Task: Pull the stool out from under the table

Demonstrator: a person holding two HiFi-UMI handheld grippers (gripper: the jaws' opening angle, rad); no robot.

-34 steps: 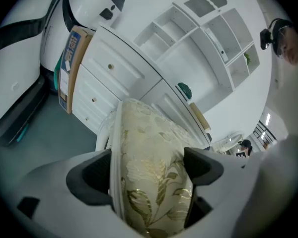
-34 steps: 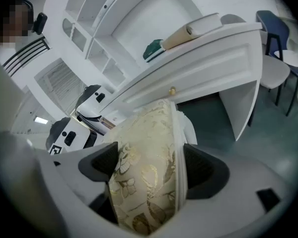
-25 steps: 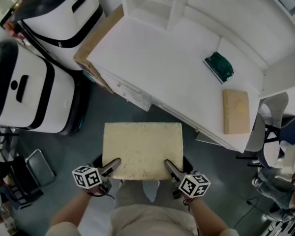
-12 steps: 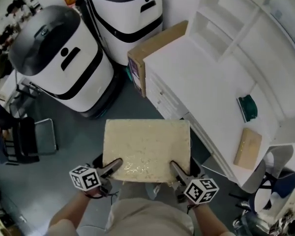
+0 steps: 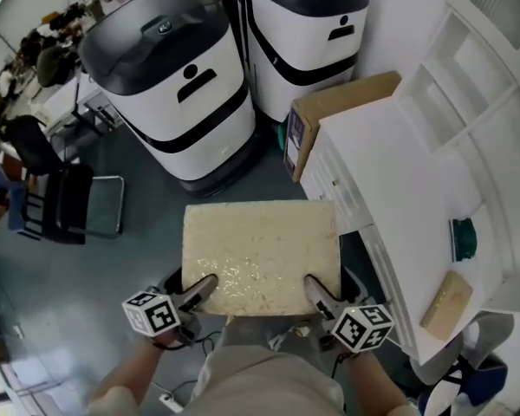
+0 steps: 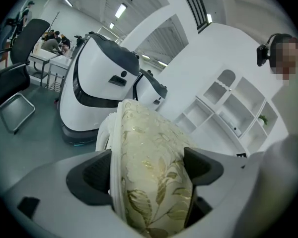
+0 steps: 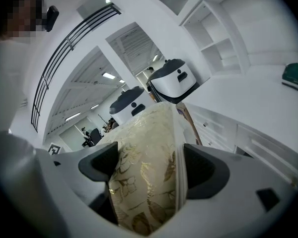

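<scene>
Two grippers have hold of the stool [image 5: 260,254], one at each near corner of its padded seat. The left gripper [image 5: 201,289] has its jaws clenched on the cream, leaf-patterned cushion, and its own view shows the padding filling the gap between them, pressed against both pads. The right gripper [image 5: 317,291] grasps the seat's other near corner the same way, with fabric bulging between its jaws.

From where I stand, the stool is clear of the white tabletop [image 5: 399,172]. It sits out over the grey floor [image 5: 113,267], directly in front of the person and just left of the desk's drawer front. Dark bits of its frame show at either side beneath the seat. I cannot tell whether its feet touch the floor.

A brown cardboard box [image 5: 338,102] leans against the tabletop's far end. Beyond it stand two big white-and-black machines, one nearer [image 5: 178,76] and one behind [image 5: 308,20]. On the tabletop lie a small green object [image 5: 462,238] and a tan block [image 5: 446,303], near each other but apart. White shelving [image 5: 468,68] rises along the back of the tabletop. A black chair [image 5: 65,202] stands off to the left.
</scene>
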